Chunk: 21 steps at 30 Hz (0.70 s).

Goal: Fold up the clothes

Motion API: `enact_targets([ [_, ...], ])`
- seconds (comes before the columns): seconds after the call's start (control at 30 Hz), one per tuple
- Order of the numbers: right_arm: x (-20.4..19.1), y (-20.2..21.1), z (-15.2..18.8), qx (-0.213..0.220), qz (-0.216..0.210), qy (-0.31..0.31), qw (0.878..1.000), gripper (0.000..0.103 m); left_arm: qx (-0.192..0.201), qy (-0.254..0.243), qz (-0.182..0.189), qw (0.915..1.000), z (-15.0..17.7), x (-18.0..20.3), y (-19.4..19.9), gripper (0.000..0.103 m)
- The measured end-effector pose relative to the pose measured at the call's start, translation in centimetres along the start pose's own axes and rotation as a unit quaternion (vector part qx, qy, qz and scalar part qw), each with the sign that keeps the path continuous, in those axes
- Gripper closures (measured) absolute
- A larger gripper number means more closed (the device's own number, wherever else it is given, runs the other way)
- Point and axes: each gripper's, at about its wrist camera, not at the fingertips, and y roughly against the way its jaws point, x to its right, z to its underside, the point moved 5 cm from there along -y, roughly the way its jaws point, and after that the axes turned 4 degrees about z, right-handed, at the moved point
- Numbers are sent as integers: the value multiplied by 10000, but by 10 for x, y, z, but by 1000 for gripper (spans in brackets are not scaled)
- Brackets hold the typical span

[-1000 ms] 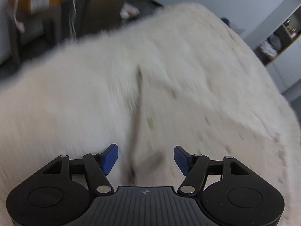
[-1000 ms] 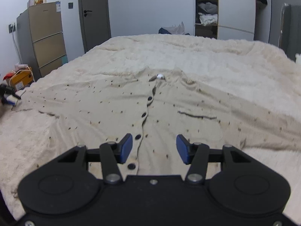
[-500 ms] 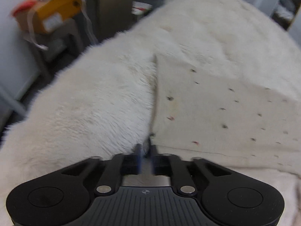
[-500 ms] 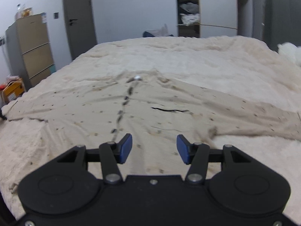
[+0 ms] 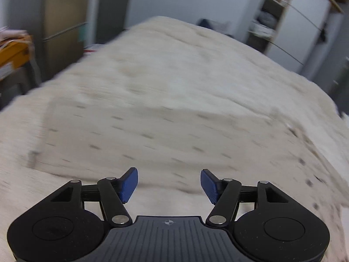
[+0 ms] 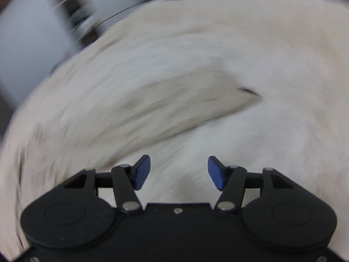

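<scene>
Starting on the left, the left gripper (image 5: 169,182) now has its blue fingers (image 5: 128,184) spread wide with nothing between them; half a second ago they were pinched tight on the cuff edge of the sleeve, so the grip has been let go. The speckled beige shirt (image 5: 152,135) lies flat on the fluffy cream bed (image 5: 185,50) just ahead of the fingers, its sleeve stretched out toward the left edge of the bed. The view is smeared, so the sleeve's exact lie is hard to read.

On the right, the right gripper (image 6: 178,172) also stands wide and empty, as it did a moment ago, but its view has swung away from the button front to the right sleeve (image 6: 196,96), which tapers to a dark cuff opening over the blanket. Heavy blur suggests a fast sweep.

My reading: the left sleeve has been pulled straight and released, and the right side is next to be straightened or folded inward. No fold looks made yet.
</scene>
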Motion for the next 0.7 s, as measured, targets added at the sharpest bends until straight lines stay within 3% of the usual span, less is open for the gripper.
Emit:
enact_targets([
  [0.07, 25, -21, -18, 6, -298, -844, 9960, 46, -97, -134, 186, 9997, 18, 30, -5, 44],
  [0.17, 44, -46, -33, 88, -445, -1532, 9872, 53, -255, -305, 271, 9988, 39, 47, -20, 44],
  [0.2, 51, -56, -38, 114, -444, -1800, 9826, 60, -340, -413, 265, 9982, 45, 52, -23, 44],
  [0.23, 57, -64, -42, 131, -428, -2023, 9783, 79, -422, -526, 247, 9974, 51, 56, -26, 44],
  [0.3, 57, -68, -53, 141, -374, -2015, 9787, 102, -566, -794, 139, 9951, 62, 64, -29, 44],
  [0.33, 55, -67, -60, 192, -320, -1909, 9809, 102, -622, -960, 32, 9934, 68, 67, -28, 44],
  [0.47, 40, -28, -102, 1113, 24, -970, 9890, 102, -907, -1523, -496, 9829, 90, 74, -20, 44],
  [0.6, 36, -39, -92, 691, 750, -456, 9937, 90, -1061, -2083, -557, 9707, 101, 83, -17, 44],
  [0.63, 36, -43, -88, 532, 911, -360, 9938, 84, -1067, -2290, -525, 9661, 106, 89, -14, 44],
  [0.7, 34, -27, -71, 605, 1121, -64, 9918, 71, -1059, -2700, -405, 9562, 119, 100, -6, 43],
])
